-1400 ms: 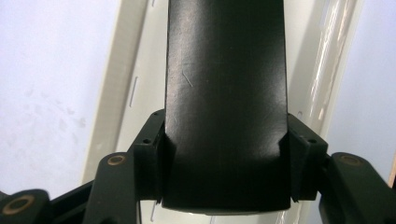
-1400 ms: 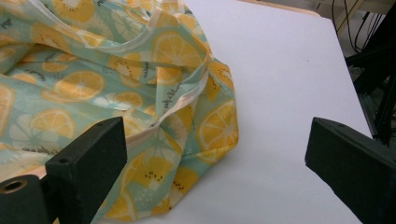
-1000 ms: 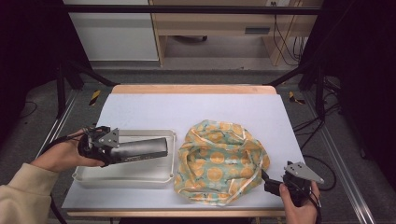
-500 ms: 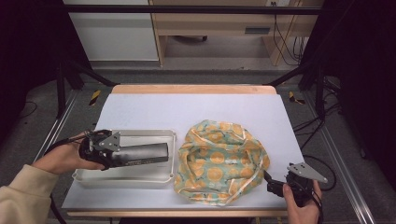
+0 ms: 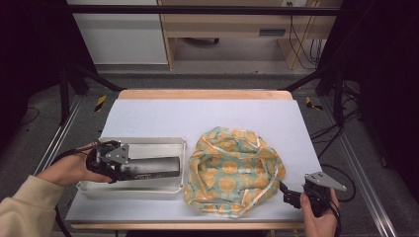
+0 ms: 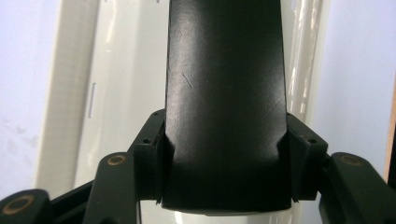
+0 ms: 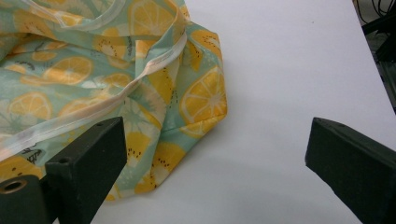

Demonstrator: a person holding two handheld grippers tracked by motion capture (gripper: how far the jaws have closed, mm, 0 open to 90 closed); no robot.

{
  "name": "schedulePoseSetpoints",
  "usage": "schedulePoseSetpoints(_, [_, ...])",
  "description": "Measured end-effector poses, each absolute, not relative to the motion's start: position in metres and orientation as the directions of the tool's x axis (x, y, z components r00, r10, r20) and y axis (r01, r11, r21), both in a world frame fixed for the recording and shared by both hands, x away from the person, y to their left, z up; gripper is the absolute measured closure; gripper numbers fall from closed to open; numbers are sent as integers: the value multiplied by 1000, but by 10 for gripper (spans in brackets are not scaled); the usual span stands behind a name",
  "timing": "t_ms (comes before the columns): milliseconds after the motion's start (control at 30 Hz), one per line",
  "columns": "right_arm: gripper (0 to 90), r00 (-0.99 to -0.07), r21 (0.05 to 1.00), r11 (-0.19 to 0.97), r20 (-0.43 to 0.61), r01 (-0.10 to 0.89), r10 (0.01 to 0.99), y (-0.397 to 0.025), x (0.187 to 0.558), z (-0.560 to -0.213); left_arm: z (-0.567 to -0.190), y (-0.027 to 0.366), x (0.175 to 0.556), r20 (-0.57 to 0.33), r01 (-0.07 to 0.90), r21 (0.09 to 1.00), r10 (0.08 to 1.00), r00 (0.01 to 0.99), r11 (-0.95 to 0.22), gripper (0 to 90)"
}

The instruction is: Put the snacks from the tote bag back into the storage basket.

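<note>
The black block (image 5: 150, 168), a long dark bar, lies lengthwise inside the white tray (image 5: 143, 190), and its near end sits clamped between the jaws of the left gripper (image 5: 118, 170). In the left gripper view the block (image 6: 226, 93) runs straight ahead from the jaws, which press on both of its sides, while the tray's pale wall (image 6: 70, 93) shows to either side of it and beneath it. The person's left hand (image 5: 69, 170) wraps the gripper's body from behind, at the tray's left end.

The right gripper (image 5: 286, 195) is slack, its jaws spread wide with nothing between them. It sits at the table's front right corner, held by the right hand (image 5: 318, 217). Just ahead of it and to its left lies the fruit-print cloth (image 5: 232, 170), a crumpled heap of pale green fabric with orange and lemon slices and a light trim. In the right gripper view the cloth (image 7: 93, 79) reaches up to the left-hand jaw and partly passes behind it; I cannot tell whether the two touch. The other jaw stands over the bare white table (image 7: 289, 70), well apart from the fabric.

The cloth lies just beside the tray's right wall, between the two grippers.
</note>
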State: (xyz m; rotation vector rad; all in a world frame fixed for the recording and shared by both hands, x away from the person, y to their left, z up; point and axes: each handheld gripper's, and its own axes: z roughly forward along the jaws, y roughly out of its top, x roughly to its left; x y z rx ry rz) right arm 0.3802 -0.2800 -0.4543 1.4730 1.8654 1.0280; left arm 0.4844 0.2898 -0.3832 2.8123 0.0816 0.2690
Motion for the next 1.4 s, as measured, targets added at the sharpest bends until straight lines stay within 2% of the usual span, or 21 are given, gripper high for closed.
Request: schedulePoseSetpoints(1400, [58,-252,817,117,35,564,967,-280,382,-457,-411,293,491,100,8,358,47,994,-934,430])
